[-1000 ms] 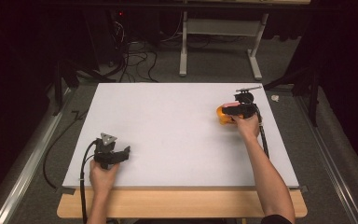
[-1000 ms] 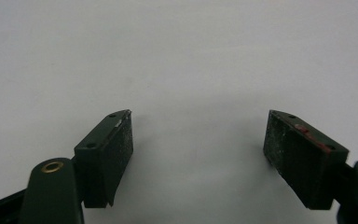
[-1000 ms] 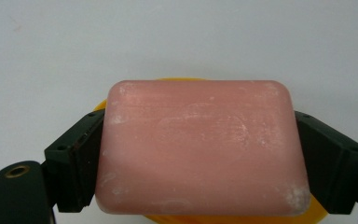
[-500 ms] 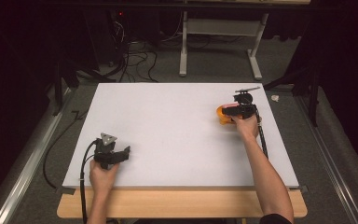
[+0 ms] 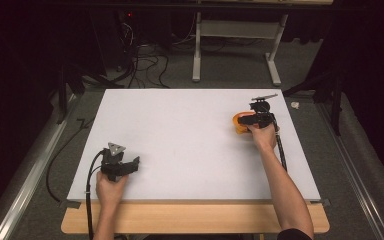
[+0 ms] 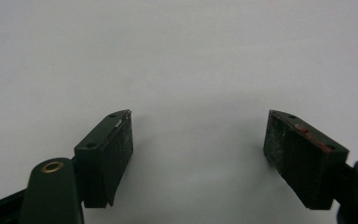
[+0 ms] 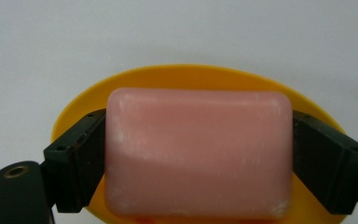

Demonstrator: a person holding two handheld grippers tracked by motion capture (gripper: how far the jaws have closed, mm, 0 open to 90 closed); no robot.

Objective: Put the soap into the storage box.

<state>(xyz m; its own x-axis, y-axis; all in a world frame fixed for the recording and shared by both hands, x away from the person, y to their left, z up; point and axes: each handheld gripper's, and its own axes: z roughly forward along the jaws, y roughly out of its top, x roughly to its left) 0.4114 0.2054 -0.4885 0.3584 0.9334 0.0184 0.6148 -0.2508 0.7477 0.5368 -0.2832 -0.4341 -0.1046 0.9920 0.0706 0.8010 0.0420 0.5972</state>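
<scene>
White tabletop (image 5: 190, 145) lies bare between the left gripper (image 5: 125, 167), low at the near left, and the right gripper (image 5: 247, 120) at the far right, leaving an open passage across the middle. Obstacles cluster at the right: a yellow dish (image 7: 191, 79) bearing a pink soap bar (image 7: 198, 154), both jaws flanking the bar. Bare surface lies between the parted left jaws.

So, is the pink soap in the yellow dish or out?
In: the soap bar lies over the yellow dish, with the right tongs shut on its ends.
</scene>
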